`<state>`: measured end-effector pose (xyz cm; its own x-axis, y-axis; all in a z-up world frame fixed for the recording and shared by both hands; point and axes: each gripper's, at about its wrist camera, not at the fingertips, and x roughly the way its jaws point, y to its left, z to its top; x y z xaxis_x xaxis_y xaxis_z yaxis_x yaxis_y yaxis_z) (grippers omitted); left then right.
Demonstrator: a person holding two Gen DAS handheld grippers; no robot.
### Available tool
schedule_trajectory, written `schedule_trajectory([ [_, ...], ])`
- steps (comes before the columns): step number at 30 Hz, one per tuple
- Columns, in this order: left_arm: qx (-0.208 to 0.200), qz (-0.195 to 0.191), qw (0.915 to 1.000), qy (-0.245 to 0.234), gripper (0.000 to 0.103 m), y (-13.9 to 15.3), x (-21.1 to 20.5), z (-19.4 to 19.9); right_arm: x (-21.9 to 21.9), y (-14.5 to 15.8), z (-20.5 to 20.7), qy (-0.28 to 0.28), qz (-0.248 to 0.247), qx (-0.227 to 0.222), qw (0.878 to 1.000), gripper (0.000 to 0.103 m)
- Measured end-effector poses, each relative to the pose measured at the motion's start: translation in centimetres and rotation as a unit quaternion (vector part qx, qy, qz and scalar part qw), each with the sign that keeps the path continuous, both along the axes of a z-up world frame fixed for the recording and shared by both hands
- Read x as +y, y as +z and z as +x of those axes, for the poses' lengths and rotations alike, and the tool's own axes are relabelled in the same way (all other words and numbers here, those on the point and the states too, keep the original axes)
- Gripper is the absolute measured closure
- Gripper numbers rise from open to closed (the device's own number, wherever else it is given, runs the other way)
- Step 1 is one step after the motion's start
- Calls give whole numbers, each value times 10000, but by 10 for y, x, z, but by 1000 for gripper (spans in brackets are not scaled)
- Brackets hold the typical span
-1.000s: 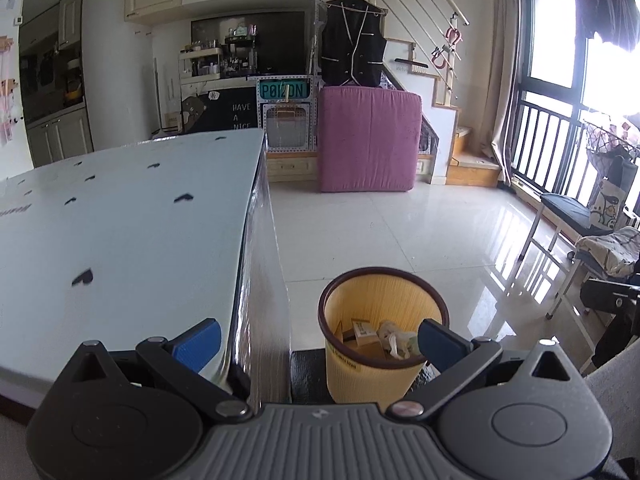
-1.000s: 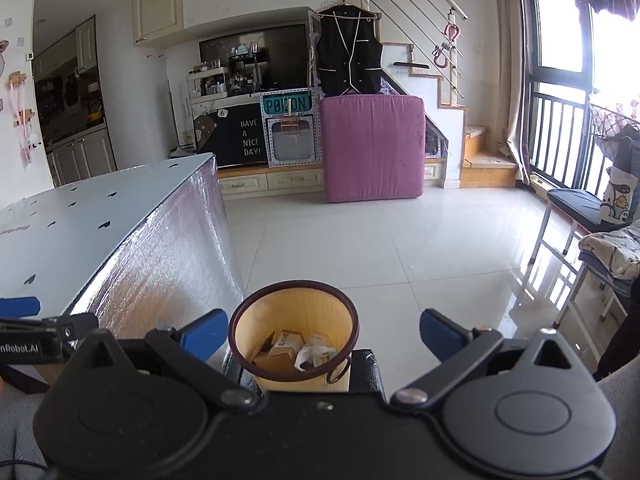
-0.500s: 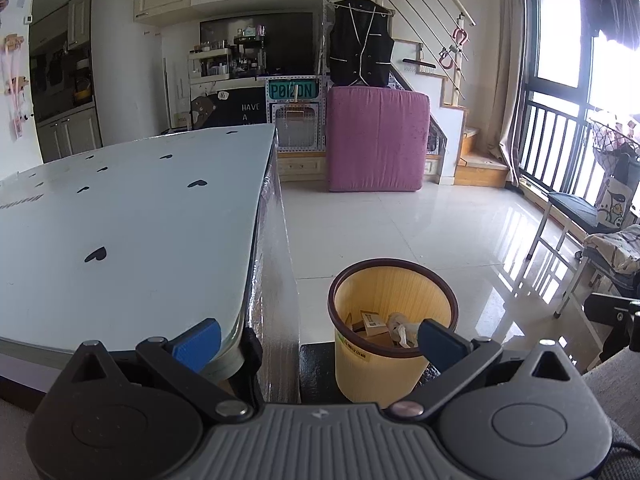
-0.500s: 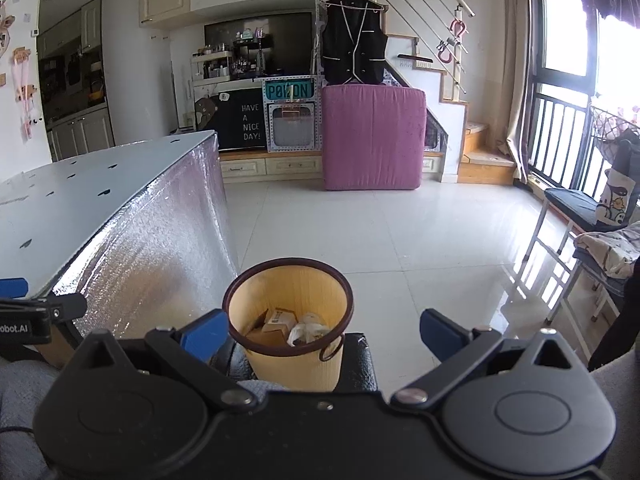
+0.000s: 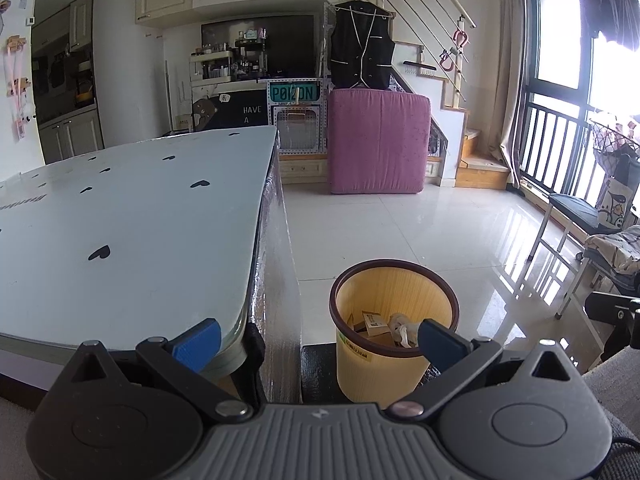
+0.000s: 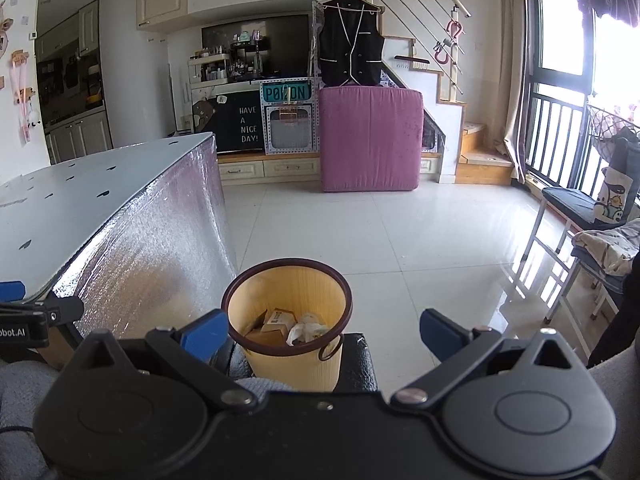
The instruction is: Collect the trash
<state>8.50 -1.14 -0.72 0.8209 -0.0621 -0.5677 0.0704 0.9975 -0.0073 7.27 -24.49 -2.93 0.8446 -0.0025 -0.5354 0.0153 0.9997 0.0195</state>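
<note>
With the jaws of both the left gripper (image 5: 318, 338) and right gripper (image 6: 318, 334) held apart and empty, light, crushable cartons and crumpled wrapping (image 6: 306, 326) are noted inside the yellow bin (image 6: 289, 320) at lower centre, best pinched at a loose edge.

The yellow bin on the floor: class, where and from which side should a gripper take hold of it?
Grip the yellow bin at its dark rim, coming from above with one finger inside: it stands upright and open-topped. The small loop handle on its near side looks a likely alternative.
</note>
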Motion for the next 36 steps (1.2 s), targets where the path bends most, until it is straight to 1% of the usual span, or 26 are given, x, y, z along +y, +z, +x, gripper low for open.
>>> schedule_trajectory([
  [36, -9, 28, 10000, -21, 0, 2, 0, 0, -1, -1, 0, -29, 0, -18, 10000, 0],
])
